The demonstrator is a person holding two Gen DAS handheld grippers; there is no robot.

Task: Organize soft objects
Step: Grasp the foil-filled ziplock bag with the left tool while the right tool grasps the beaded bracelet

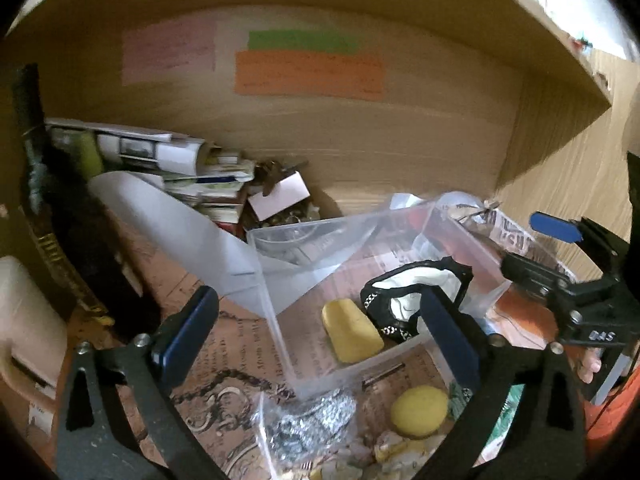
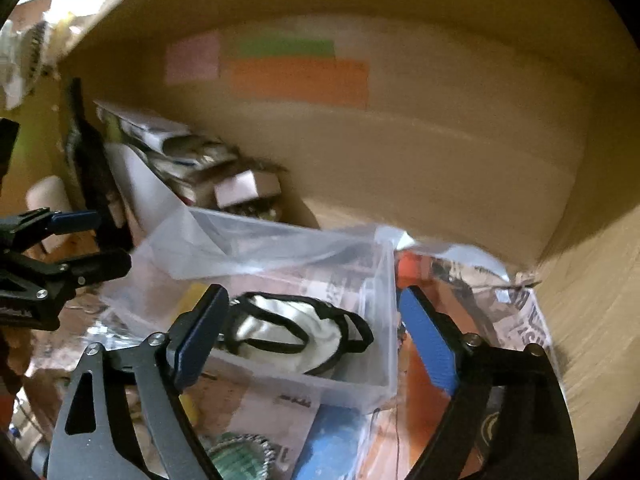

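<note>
Left wrist view shows the left gripper (image 1: pixel 316 328) with jaws spread wide and empty, above a clear plastic bin (image 1: pixel 360 364) holding a yellow sponge (image 1: pixel 352 330) and a black-trimmed white cloth (image 1: pixel 412 292). A second yellow sponge (image 1: pixel 419 411) lies outside, just below the right finger; judging by the task, it goes in next, pinched gently across its width. The right gripper (image 2: pixel 316 344), also spread and empty, straddles the bin. "DAS" reads on the right gripper's body; the newsprint lining is illegible.
</note>
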